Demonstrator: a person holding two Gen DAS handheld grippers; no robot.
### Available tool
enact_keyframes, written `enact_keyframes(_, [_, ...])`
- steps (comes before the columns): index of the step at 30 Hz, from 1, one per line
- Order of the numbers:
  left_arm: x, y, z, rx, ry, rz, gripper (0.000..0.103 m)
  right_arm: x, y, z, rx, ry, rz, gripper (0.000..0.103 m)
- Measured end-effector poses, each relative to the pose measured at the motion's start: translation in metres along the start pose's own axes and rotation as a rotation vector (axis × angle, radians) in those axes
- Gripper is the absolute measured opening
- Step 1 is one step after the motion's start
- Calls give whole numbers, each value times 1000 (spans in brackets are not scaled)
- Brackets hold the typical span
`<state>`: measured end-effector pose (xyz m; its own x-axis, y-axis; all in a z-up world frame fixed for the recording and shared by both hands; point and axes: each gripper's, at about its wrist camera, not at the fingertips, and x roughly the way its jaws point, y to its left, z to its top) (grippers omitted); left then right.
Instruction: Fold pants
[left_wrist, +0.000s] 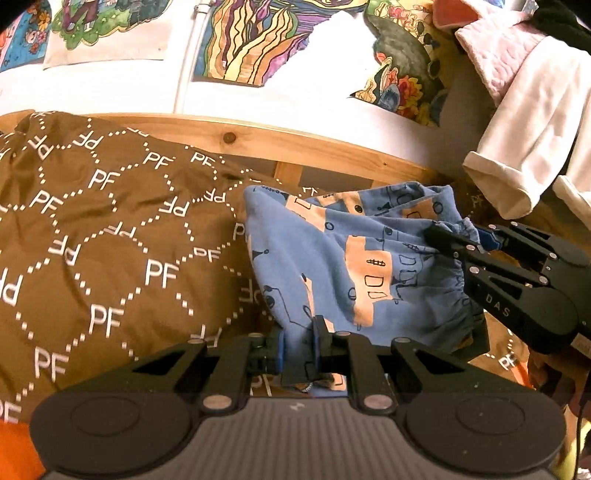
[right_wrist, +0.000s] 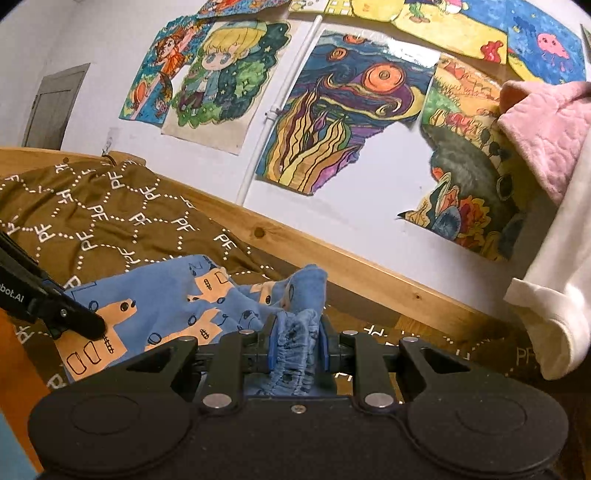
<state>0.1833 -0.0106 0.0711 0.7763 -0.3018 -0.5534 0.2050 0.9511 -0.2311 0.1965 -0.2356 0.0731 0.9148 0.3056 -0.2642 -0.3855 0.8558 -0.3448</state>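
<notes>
both tongs clenched on the pants (left_wrist: 343, 266). my left gripper (left_wrist: 298, 349) has a fold of the blue fabric pinched between its blue pads, cloth bunched in the narrow gap. my right gripper (left_wrist: 476, 240) bites the gathered elastic waistband; in the right wrist view the ruffled band stands up between the pads of the right gripper (right_wrist: 297, 345), a twist of fabric poking above them.

pants: blue, small, printed with peach house shapes and dark line drawings. they hang slack between the two grips, lifted off the bedspread (left_wrist: 92, 229) at the held edges, the far part draped toward the wooden bed rail (left_wrist: 295, 142). cannot tell whether the far end touches the spread or hangs just over it.

bedspread: brown, white "pf" letters inside dotted diamond lines, wrinkled.

in the right wrist view the left gripper (right_wrist: 92, 326) comes in from the left edge, its tip on a peach patch of the cloth.

behind the rail: white wall with coloured drawings (right_wrist: 332, 110) taped up, a white pipe (right_wrist: 273, 110) running down between two of them. a grey door (right_wrist: 55, 107) far left.

at the right edge hang a pink quilted cloth (right_wrist: 546, 133) and a white garment (left_wrist: 528, 140) with a cuffed end, near the right gripper, not touching it.
</notes>
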Motion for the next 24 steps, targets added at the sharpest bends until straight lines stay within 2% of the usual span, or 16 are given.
enact_keyframes(4, [24, 6, -7, 16, 28, 17, 16, 26, -4, -10, 27, 51, 21, 22])
enact_keyframes(9, [55, 20, -30, 12, 97, 43, 16, 60, -1, -46, 104, 187, 41, 22])
enact_keyframes(13, [52, 25, -34, 21, 82, 20, 17, 65, -12, -56, 201, 200, 56, 23])
enact_keyframes(15, [51, 24, -33, 25, 83, 18, 17, 65, -14, -55, 205, 203, 65, 24])
enact_keyframes(21, [48, 23, -32, 14, 91, 25, 21, 63, -19, -54, 235, 208, 51, 34])
enact_keyframes(23, [46, 22, -30, 11, 87, 25, 22, 58, -20, -54, 245, 204, 43, 40])
enact_keyframes(24, [44, 22, -29, 11, 85, 26, 25, 56, -20, -55, 245, 201, 36, 47])
